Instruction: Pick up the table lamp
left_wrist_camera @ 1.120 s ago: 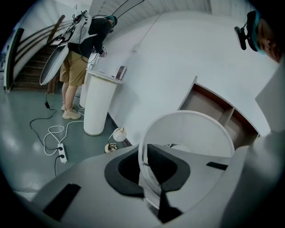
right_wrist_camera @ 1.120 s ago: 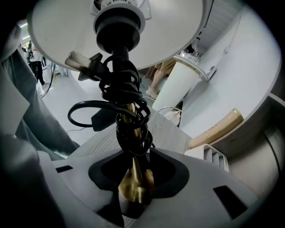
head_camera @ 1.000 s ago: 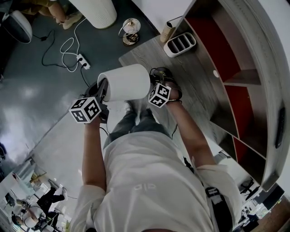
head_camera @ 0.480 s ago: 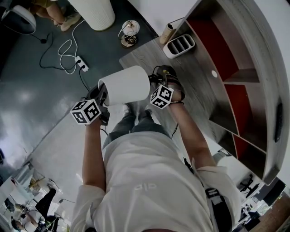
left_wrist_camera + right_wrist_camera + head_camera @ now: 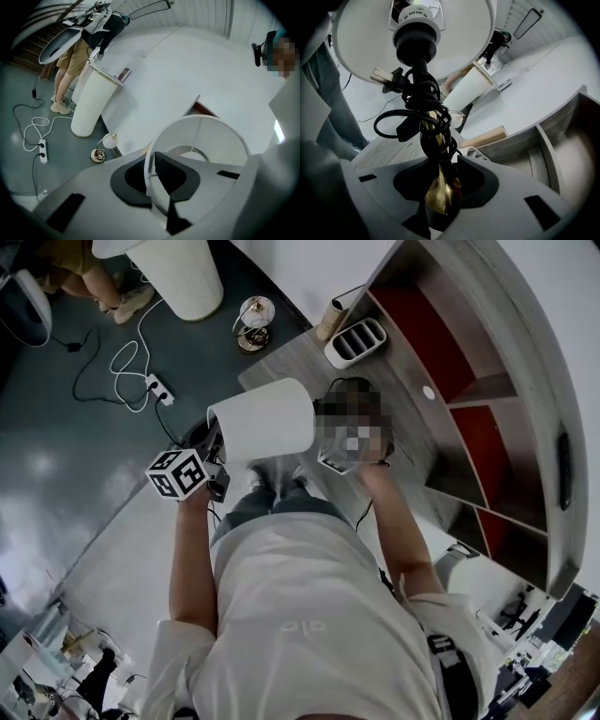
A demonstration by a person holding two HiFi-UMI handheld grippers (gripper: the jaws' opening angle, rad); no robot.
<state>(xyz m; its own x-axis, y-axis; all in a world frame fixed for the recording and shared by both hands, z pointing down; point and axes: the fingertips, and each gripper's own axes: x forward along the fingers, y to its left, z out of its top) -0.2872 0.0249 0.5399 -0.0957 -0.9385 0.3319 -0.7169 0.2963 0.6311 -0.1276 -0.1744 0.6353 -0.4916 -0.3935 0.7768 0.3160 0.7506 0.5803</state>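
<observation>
The table lamp is held off the desk, tilted on its side in front of me. Its white drum shade [image 5: 263,418] points left, and my left gripper [image 5: 212,448] is shut on the shade's rim [image 5: 151,159], one pad inside and one outside. My right gripper [image 5: 440,190] is shut on the brass stem [image 5: 439,187] near its lower end. A black cord [image 5: 423,117] with its plug is wound round the stem below the bulb socket [image 5: 416,28]. In the head view a mosaic patch covers the right gripper.
The grey wood desk [image 5: 298,367] lies just beyond the lamp, with a white slotted tray [image 5: 354,341] and a cardboard tube [image 5: 330,319] at its far end. Red-backed shelves [image 5: 469,390] stand at the right. On the floor are a small lamp [image 5: 252,321], a power strip [image 5: 155,388] and a white pedestal [image 5: 183,276].
The lamp has risen with both grippers still gripping it. The right gripper and stem moved up and away from me, and the shade has tilted more.
</observation>
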